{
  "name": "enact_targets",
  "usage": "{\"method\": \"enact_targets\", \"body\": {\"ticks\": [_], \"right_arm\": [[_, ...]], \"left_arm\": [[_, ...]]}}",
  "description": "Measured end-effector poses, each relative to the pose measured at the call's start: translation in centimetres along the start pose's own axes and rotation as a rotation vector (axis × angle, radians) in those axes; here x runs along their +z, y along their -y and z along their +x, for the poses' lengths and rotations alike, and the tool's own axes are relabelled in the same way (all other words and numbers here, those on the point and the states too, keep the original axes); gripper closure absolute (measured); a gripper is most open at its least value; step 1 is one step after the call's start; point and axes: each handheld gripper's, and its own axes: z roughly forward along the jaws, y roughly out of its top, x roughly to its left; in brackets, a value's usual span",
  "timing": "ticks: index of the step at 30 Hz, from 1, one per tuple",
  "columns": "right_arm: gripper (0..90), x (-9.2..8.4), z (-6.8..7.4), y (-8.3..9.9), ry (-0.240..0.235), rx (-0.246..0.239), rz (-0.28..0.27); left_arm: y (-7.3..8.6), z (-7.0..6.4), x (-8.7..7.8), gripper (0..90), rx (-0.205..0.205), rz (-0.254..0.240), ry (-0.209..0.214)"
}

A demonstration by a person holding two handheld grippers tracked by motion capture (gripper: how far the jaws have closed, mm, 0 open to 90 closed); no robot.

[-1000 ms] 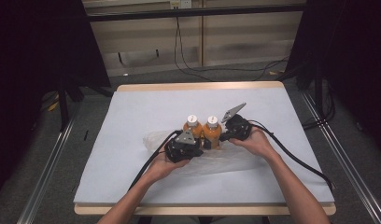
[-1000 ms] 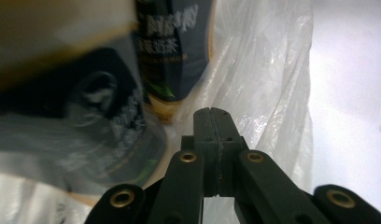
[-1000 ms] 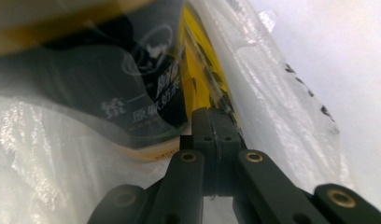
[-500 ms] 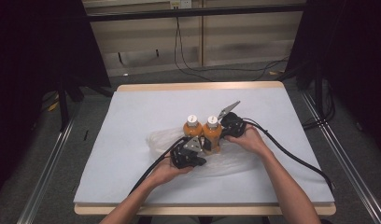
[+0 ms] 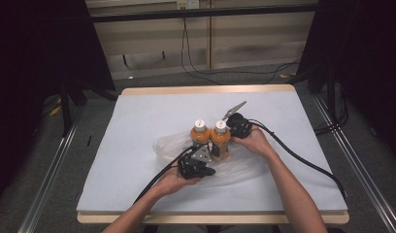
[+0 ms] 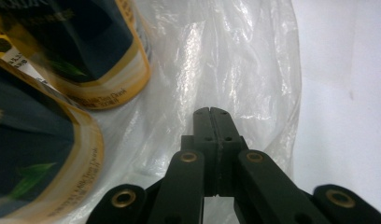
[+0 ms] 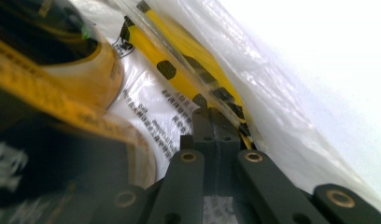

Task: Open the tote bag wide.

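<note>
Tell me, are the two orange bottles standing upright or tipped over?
Upright. Both orange bottles stand with white caps on top, on the clear plastic bag.

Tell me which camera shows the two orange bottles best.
The high view: both orange bottles stand whole, white caps up, on the clear plastic bag. The left gripper view catches just their lower labels; the right gripper view gives a blurred close-up.

Left gripper view: nearer bottle's label [image 6: 93, 95] carries small print along its yellow band, partly legible as "Milk Tea Drink"; rest too small to read. Right gripper view: clear plastic bag [image 7: 151, 109] bears lines of small black printed characters beside a yellow-and-black stripe, too blurred to read. High view: no legible text
</note>
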Motion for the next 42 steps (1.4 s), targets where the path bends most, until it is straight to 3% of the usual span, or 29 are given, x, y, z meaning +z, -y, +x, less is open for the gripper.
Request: {"method": "enact_targets", "body": {"ticks": [2,5,7,12,13,15,18,24,29,32,34,42], "right_arm": [[90.0,0.1,0.0,-0.2,0.004,0.006,0.004],[90.0,0.5,-0.1,-0.8,-0.013,0.023,0.009],[90.0,0.8,-0.1,-1.2,-0.010,0.025,0.014],[90.0,1.2,-0.5,-1.7,-0.008,0.038,0.006],[90.0,1.2,-0.6,-1.9,0.013,0.029,0.012],[90.0,1.4,-0.6,-2.1,0.026,0.036,0.013],[90.0,1.5,-0.7,-2.3,0.040,0.029,0.010],[90.0,1.8,-1.0,-2.6,0.071,0.032,0.006],[90.0,2.0,-1.1,-3.1,0.104,0.032,0.022],[90.0,2.2,-1.1,-3.3,0.121,0.025,0.023],[90.0,2.3,-1.0,-3.6,0.146,0.009,0.034],[90.0,2.7,-1.5,-4.2,0.169,0.023,0.040]], "left_arm": [[0.1,-0.2,-0.1,90.0,0.000,0.007,-0.003],[0.2,-0.6,-0.3,90.0,0.011,0.011,0.034],[0.3,-0.7,-0.3,90.0,0.012,0.008,0.037],[0.6,-1.0,-0.4,90.0,-0.015,-0.009,0.070],[0.6,-1.1,-0.3,90.0,-0.018,-0.016,0.078],[0.4,-1.6,-0.3,90.0,0.025,-0.009,0.043],[0.4,-1.6,-0.3,90.0,0.034,-0.004,0.047],[0.4,-1.3,-0.3,90.0,0.004,-0.003,0.067],[0.5,-1.5,-0.3,90.0,0.007,-0.014,0.063],[0.4,-1.5,-0.4,90.0,0.015,0.012,0.066],[0.4,-1.5,-0.3,90.0,0.011,-0.008,0.077],[0.5,-1.7,-0.3,90.0,0.011,-0.022,0.071]]}}
